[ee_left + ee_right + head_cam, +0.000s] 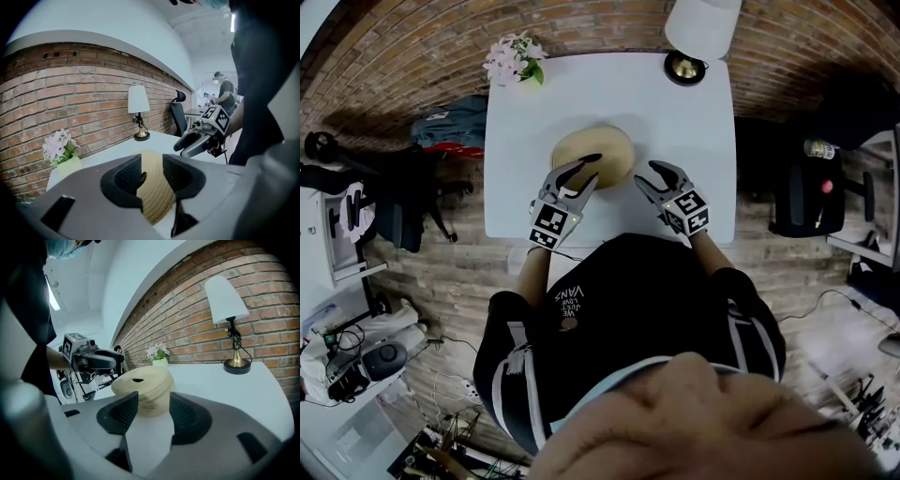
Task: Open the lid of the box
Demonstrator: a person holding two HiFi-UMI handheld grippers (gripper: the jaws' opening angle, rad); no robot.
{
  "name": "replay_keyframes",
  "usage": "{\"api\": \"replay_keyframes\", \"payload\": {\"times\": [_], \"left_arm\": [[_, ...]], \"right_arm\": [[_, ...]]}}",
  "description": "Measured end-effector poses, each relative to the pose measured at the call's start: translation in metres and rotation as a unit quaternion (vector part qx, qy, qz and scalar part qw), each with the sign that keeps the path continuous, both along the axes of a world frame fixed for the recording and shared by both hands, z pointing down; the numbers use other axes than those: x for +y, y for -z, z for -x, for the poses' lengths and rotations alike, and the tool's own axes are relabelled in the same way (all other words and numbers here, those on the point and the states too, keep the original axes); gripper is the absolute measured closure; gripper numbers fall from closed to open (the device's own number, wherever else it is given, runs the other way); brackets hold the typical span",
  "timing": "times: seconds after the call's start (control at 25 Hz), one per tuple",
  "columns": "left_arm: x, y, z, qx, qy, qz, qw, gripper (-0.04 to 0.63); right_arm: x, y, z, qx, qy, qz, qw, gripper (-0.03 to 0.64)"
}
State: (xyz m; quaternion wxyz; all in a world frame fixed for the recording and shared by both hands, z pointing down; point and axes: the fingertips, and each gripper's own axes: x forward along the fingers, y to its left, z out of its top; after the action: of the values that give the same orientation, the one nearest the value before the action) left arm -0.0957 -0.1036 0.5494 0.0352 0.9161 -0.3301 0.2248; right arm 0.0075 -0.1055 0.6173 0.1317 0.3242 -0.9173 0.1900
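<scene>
Box [592,155] was straw-tan with a ribbed woven pattern and one dark hole in its top. Desk [694,131] was plain white. Left tool [586,171] and right tool [652,176] were grey with black ridged pads; their cubes bore black-and-white square markers. Lamp [701,23] had a white shade, dark stem and brass-gold base. Flowers [514,58] were pale pink with green leaves, in a pale yellow-green pot. Wall [70,84] was red-brown brick with light mortar lines. Shirt [628,291] was black with white lettering.
</scene>
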Motion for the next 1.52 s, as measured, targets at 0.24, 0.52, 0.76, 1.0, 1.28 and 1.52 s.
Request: {"api": "replay_keyframes", "payload": {"times": [0.24,0.52,0.76,1.0,1.28,1.52], "left_arm": [[0.003,-0.008,-0.006,-0.022,-0.040,0.024,0.9987,0.348],[0.006,-0.021,-0.011,-0.069,-0.087,0.043,0.9929,0.267],[0.012,-0.047,-0.009,-0.116,-0.118,0.069,0.9838,0.222],[0.016,-0.066,-0.010,-0.171,-0.149,0.081,0.9706,0.175],[0.016,-0.078,-0.009,-0.242,-0.181,0.077,0.9500,0.172],[0.015,-0.088,-0.006,-0.283,-0.199,0.090,0.9340,0.172]], "right_arm": [[-0.001,-0.014,0.003,0.037,0.028,-0.005,0.999,0.411],[0.001,-0.029,0.011,0.066,0.062,-0.002,0.996,0.377],[0.001,-0.040,0.021,0.080,0.089,-0.003,0.993,0.351],[-0.007,-0.049,0.025,0.106,0.111,-0.013,0.988,0.331],[-0.010,-0.052,0.030,0.116,0.130,-0.026,0.984,0.318],[-0.014,-0.053,0.038,0.119,0.145,-0.038,0.982,0.307]]}}
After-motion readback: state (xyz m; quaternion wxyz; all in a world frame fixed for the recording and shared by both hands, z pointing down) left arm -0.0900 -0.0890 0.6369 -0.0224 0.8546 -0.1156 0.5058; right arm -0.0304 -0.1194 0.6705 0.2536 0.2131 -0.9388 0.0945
